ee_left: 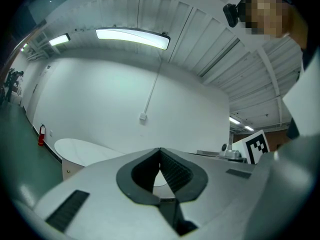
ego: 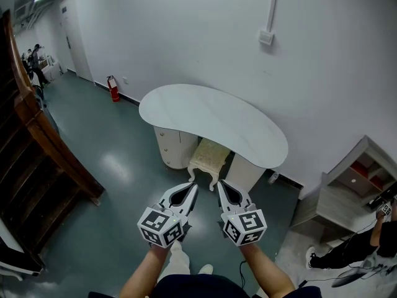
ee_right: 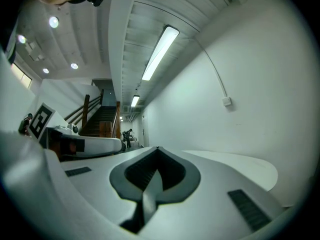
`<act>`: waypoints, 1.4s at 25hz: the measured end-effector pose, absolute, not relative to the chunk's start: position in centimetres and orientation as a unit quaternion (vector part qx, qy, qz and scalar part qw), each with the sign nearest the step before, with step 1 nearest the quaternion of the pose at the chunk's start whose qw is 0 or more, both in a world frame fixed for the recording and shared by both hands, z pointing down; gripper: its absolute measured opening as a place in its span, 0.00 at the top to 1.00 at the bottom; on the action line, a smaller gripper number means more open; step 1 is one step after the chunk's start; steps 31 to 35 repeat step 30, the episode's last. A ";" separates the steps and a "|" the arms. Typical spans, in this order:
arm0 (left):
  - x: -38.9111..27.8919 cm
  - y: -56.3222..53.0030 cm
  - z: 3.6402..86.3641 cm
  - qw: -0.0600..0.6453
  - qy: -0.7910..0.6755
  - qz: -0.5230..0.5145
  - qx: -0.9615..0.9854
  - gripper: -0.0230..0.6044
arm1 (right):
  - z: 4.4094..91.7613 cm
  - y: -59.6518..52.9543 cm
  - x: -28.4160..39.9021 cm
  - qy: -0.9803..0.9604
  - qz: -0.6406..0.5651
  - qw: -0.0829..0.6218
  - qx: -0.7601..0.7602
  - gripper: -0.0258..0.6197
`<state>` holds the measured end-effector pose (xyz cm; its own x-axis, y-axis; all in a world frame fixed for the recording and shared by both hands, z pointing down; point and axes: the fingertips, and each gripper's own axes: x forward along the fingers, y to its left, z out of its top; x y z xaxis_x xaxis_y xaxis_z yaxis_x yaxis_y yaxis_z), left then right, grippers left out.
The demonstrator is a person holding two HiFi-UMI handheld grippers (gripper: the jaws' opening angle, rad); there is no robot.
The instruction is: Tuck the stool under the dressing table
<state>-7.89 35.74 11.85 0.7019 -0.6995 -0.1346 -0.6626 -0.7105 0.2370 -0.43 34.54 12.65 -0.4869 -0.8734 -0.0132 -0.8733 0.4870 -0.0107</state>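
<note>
Your left claw (ego: pixel 192 189) and right claw (ego: pixel 220 186) are hovering pinched shut and empty, while the stool (ego: pixel 209 156) is sitting at twelve o'clock, half under the counter (ego: pixel 211 117), so an off-centre push risks jamming a leg against its pedestal.

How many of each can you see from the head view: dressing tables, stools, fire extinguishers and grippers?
dressing table: 1
stool: 1
fire extinguisher: 1
grippers: 2, the left gripper and the right gripper
total: 5
</note>
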 end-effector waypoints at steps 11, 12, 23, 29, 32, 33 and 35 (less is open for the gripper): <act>-7.2 38.7 11.6 0.074 -0.368 -0.111 0.920 0.94 | 12.1 37.8 -0.4 0.867 0.009 0.014 -0.499 0.95; -7.1 38.9 11.5 0.073 -0.368 -0.111 0.920 0.94 | 12.0 37.9 -0.3 0.867 0.010 0.014 -0.498 0.95; -6.7 39.9 11.2 0.078 -0.363 -0.126 0.920 0.94 | 12.0 39.0 -0.1 0.871 0.020 0.012 -0.492 0.95; -6.0 40.0 11.3 0.083 -0.364 -0.129 0.919 0.94 | 12.1 39.0 0.6 0.871 0.017 0.009 -0.491 0.95; -5.9 40.0 11.3 0.084 -0.364 -0.130 0.919 0.94 | 12.1 39.0 0.6 0.871 0.017 0.009 -0.491 0.95; -5.9 40.0 11.3 0.084 -0.364 -0.130 0.919 0.94 | 12.1 39.0 0.6 0.871 0.017 0.009 -0.491 0.95; -5.9 40.0 11.3 0.084 -0.364 -0.130 0.919 0.94 | 12.1 39.0 0.6 0.871 0.017 0.009 -0.491 0.95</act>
